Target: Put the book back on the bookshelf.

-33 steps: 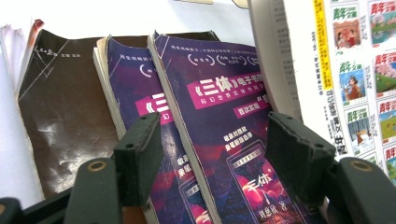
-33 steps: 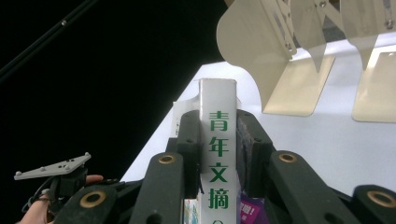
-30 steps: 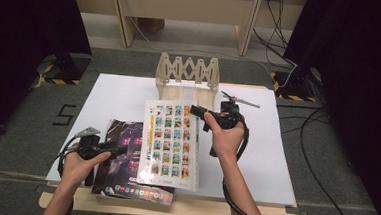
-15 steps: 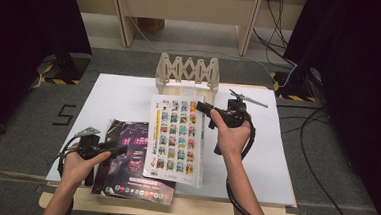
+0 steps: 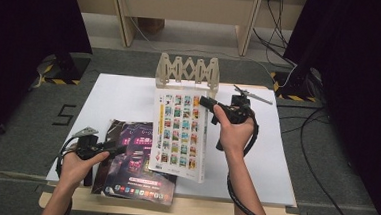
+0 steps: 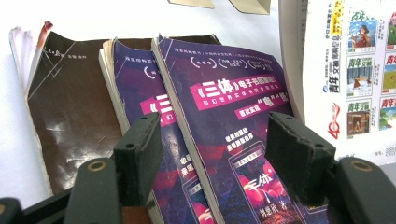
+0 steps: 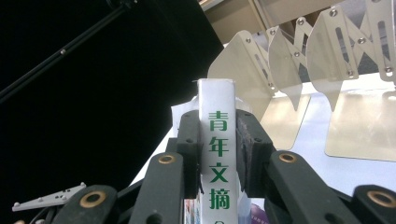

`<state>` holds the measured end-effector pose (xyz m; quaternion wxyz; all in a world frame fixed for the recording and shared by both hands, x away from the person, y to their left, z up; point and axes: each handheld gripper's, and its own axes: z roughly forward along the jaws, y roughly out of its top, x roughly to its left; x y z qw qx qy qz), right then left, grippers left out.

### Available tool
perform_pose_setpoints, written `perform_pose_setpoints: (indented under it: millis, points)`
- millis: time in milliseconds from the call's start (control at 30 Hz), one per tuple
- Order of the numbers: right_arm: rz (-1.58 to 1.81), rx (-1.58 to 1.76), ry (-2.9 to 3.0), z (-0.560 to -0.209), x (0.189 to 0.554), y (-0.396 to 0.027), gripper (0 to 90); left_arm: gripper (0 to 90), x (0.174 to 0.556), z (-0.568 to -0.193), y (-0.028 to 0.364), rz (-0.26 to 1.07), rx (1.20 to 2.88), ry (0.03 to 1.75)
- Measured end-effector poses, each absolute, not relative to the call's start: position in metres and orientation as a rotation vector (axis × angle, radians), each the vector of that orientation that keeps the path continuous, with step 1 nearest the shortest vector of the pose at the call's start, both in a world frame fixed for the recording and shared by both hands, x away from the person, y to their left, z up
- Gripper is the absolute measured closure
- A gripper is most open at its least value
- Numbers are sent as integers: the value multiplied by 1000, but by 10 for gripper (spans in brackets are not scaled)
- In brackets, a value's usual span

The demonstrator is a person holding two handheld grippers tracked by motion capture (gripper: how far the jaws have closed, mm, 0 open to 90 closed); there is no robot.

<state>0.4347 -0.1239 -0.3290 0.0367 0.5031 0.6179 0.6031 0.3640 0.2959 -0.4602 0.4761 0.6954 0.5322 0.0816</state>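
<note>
Spine first, that is how the white magazine (image 5: pixel 179 134) sits in the right tongs (image 5: pixel 205 102): the right gripper view looks straight along the narrow edge with its green characters (image 7: pixel 218 154), and both black jaws are pressed flat against the two covers, clamped on it. From the high view, the magazine's long axis runs from the near edge of the tabletop (image 5: pixel 124 96) away toward the wooden rack (image 5: pixel 187 70), with its far end already just in front of the rack's zigzag dividers and its near end raised over the purple books (image 5: pixel 135 159). The grip is up at the far end, on the spine side, so the rest of the magazine hangs back toward the person.

Here is the relation that counts: the rack lies straight ahead of the right tongs, and its pale dividers (image 7: pixel 243 65) stand just beyond the top of the spine in the right gripper view. The slots run the same way as the magazine's long axis, so my read is that the cover has to be tipped up onto its edge and lined up with one gap between the dividers before it goes in. The right hand is much the nearer to the rack.

Over on the other side, the left tongs (image 6: pixel 212 158) stand wide apart with nothing pinched, hovering low over the purple books, whose covers (image 6: pixel 224 98) lie fanned beneath the jaws. Beside them lies a dark brown book (image 6: pixel 70 107), flat on the tabletop.
</note>
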Motion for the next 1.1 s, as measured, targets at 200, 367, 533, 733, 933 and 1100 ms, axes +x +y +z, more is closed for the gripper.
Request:
perform_pose_setpoints:
  millis: [200,367,533,733,933,1100]
  points:
    - [1860,1548,1883,-327,434,-127,745,356,362,-459,296,199,1695,1296]
    - [1869,1546,1874,-326,434,-131,745,356,361,-461,296,198,1694,1300]
    - [1877,1528,1861,-319,436,-136,745,356,358,-463,299,208,1690,1322]
    - [1892,1513,1829,-311,437,-140,745,354,360,-464,302,212,1680,1324]
    - [1886,1514,1790,-305,440,-146,744,353,363,-467,304,213,1682,1334]
    - [1879,1526,1749,-303,441,-153,745,353,369,-463,301,216,1673,1313]
